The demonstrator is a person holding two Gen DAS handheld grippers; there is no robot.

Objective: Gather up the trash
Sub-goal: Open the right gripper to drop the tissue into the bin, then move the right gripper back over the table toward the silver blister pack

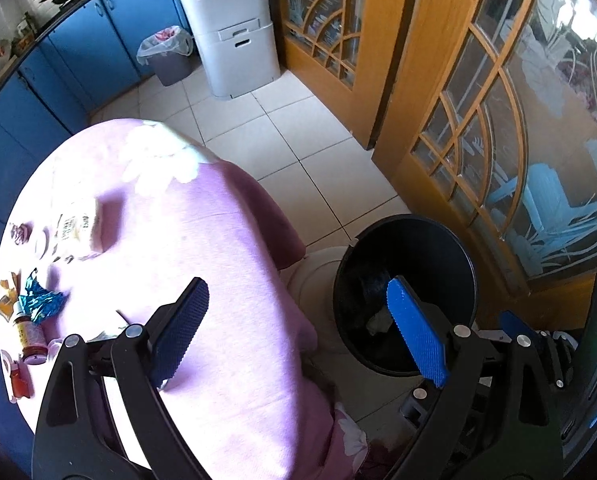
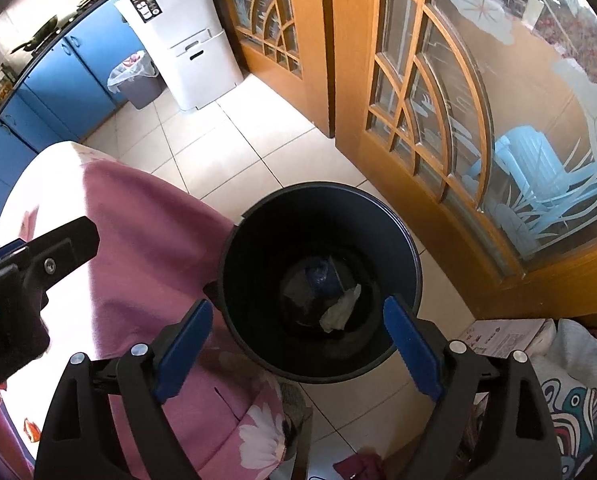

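Observation:
A black trash bin [image 2: 402, 248] stands on the tiled floor beside the pink-clothed table [image 1: 202, 248]; it also shows in the left wrist view [image 1: 450, 264]. Inside it lie a crumpled white paper [image 2: 340, 310] and a blue wrapper [image 2: 322, 274]. My right gripper [image 2: 298, 344] is open and empty, right above the bin's mouth. My left gripper [image 1: 298, 320] is open and empty, over the table's right edge. On the table's left side lie a crumpled blue foil wrapper [image 1: 40, 298], a small bottle [image 1: 28, 336], orange scraps [image 1: 8, 300] and a white packet [image 1: 78, 228].
A wooden glass-paned door [image 2: 438, 92] stands behind the bin. A white appliance [image 1: 230, 24] and a lined grey bin [image 1: 168, 54] stand by blue cabinets [image 1: 70, 52] at the back. A box and cloth [image 2: 538, 344] lie at the right of the bin.

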